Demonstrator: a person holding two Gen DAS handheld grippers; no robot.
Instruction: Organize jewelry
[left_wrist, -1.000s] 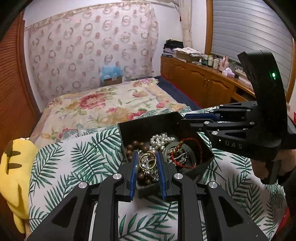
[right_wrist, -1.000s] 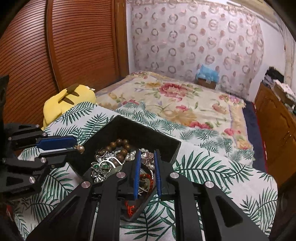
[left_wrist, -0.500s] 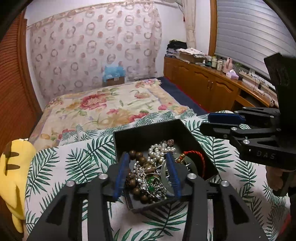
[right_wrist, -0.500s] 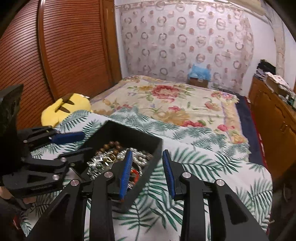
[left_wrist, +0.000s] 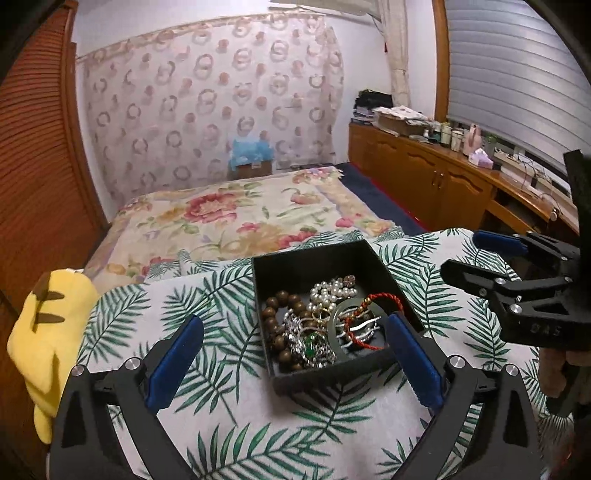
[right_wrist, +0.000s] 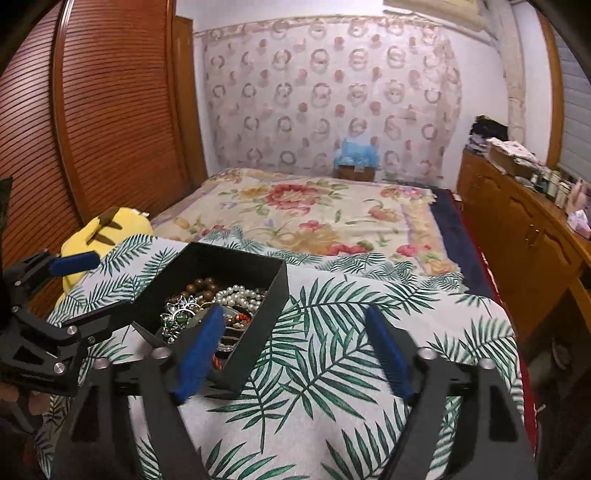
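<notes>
Both grippers, left (left_wrist: 291, 363) and right (right_wrist: 295, 349), spread wide, gripping nothing, poised near black box (left_wrist: 380, 266) heaped with jewelry (left_wrist: 317, 325).

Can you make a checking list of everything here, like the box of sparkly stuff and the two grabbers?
Surface: palm-leaf cloth spread on a bed.
Job's things: open black box holding a pearl strand, brown bead bracelet, red cord bracelet, silver pieces.
Clutter: yellow plush toy beside the cloth.
Grippers: left gripper and right gripper, jaws wide apart, empty.
Cables: nothing seen.
Surroundings: floral bedspread, wooden cabinet.
</notes>
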